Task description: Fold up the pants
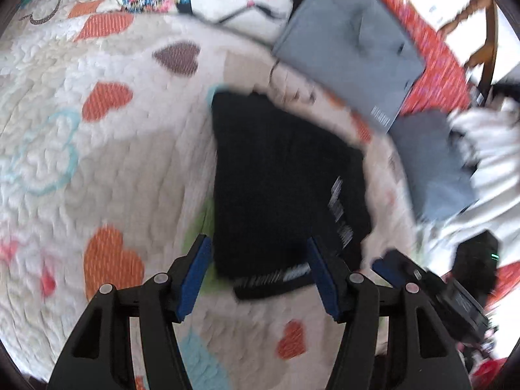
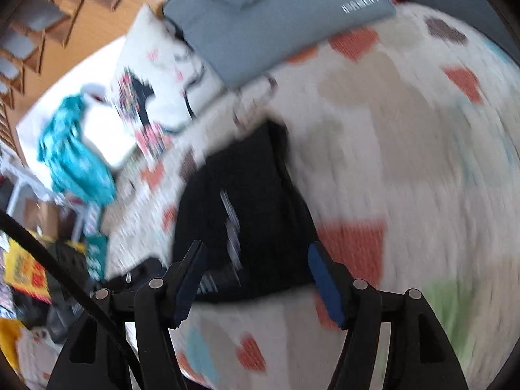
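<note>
While both views are motion-blurred, the black pants (image 1: 279, 175) read clearly as a folded dark bundle lying flat on the heart-print quilt (image 1: 97, 149), white lettering along one edge. In the left wrist view the left gripper (image 1: 260, 276) sits at 6 o'clock, jaws released, blue pads spread either side of the bundle's near edge, nothing pinched between them. At 4 o'clock in that view the right gripper (image 1: 390, 269) shows partly, just beside the pants' near corner. A grey folded garment (image 1: 351, 45) lies at 1 o'clock, a second grey piece (image 1: 432, 169) at 3 o'clock, apart from the pants. In the right wrist view the right gripper (image 2: 256, 279) is at 6 o'clock, jaws released too, pads not on cloth; the pants (image 2: 253, 201) are centre frame, running up toward 12 o'clock. The grey garment (image 2: 266, 22) is at 12 o'clock, a teal cloth (image 2: 71, 159) at 9 o'clock, a white patterned pillow (image 2: 156, 87) at 10 o'clock.
</note>
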Tool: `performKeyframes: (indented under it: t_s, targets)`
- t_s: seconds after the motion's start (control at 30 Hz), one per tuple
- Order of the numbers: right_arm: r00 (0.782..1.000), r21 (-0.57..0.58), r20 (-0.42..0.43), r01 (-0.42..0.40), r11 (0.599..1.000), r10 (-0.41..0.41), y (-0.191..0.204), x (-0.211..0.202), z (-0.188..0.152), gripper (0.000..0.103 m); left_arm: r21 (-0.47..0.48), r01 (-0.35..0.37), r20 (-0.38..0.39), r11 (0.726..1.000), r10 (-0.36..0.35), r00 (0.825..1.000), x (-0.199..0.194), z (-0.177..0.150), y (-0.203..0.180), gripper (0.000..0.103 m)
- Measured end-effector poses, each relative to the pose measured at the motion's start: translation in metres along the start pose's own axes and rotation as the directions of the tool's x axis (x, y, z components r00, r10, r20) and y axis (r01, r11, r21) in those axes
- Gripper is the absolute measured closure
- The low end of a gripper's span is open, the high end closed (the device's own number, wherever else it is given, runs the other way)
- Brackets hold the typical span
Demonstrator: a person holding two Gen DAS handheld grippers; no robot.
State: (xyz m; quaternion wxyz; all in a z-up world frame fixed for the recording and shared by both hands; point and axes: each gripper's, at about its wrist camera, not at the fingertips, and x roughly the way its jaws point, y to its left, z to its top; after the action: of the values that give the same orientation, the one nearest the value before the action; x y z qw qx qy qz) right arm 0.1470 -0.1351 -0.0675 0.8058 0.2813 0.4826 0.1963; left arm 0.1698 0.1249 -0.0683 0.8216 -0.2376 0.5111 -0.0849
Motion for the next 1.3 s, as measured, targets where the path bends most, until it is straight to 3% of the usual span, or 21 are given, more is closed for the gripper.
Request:
performKeyframes:
  t_s: [0.13,0.3,0.5,0.63,0.7,0.77,0.9,0.97,1.03,1.13,1.3]
  targets:
    - [1.000,0.041,-0.020,-0.004,0.999,0.004,-0.015,-0.007,-0.042,0.033,-0.008,-0.023,-0.065,1.000,0.023,0.998,0.024,-0.018,0.007,0.042]
    - [1.000,0.015,0.020,0.017,1.000,-0.017,-0.012,-0.032,-0.068,0.033,-0.129,0.057,-0.081,0.990,-0.068,0.994,0.020,-0.016,0.027,0.041]
    - [0.995,-0.056,0.085,0.055,0.997,-0.050,0.007,-0.061,-0.089,0.033,-0.069,0.037,0.005,0.997,-0.037,0.999,-0.037,-0.043,0.013,0.042]
    - [0.992,-0.087,0.093,0.092,0.992,-0.084,0.017,-0.065,-0.108,0.032,0.012,-0.056,0.124,0.998,0.055,0.991,-0.082,-0.078,-0.007,0.041]
    - [0.990,-0.100,0.088,0.116,0.988,-0.108,0.020,-0.063,-0.118,0.032,0.060,-0.136,0.213,0.989,0.121,0.970,-0.103,-0.095,-0.019,0.041]
    - [0.986,-0.117,0.086,0.153,0.981,-0.144,0.020,-0.062,-0.127,0.032,0.102,-0.224,0.305,0.969,0.184,0.934,-0.120,-0.114,-0.031,0.039]
    - [0.970,-0.168,0.107,0.233,0.958,-0.217,0.022,-0.062,-0.144,0.032,0.107,-0.381,0.458,0.918,0.295,0.839,-0.139,-0.149,-0.052,0.007]
    - [0.961,-0.207,0.122,0.270,0.940,-0.249,0.025,-0.062,-0.152,0.032,0.078,-0.415,0.494,0.907,0.327,0.806,-0.145,-0.161,-0.056,0.006]
    - [0.953,-0.235,0.134,0.296,0.926,-0.271,0.028,-0.061,-0.156,0.032,0.066,-0.427,0.487,0.902,0.345,0.803,-0.145,-0.164,-0.059,0.005]
    - [0.942,-0.269,0.155,0.329,0.905,-0.296,0.031,-0.061,-0.161,0.031,0.071,-0.454,0.447,0.888,0.379,0.811,-0.142,-0.164,-0.062,0.005]
    - [0.932,-0.292,0.172,0.358,0.887,-0.319,0.032,-0.058,-0.160,0.030,0.052,-0.497,0.406,0.866,0.436,0.803,-0.136,-0.163,-0.060,0.005]
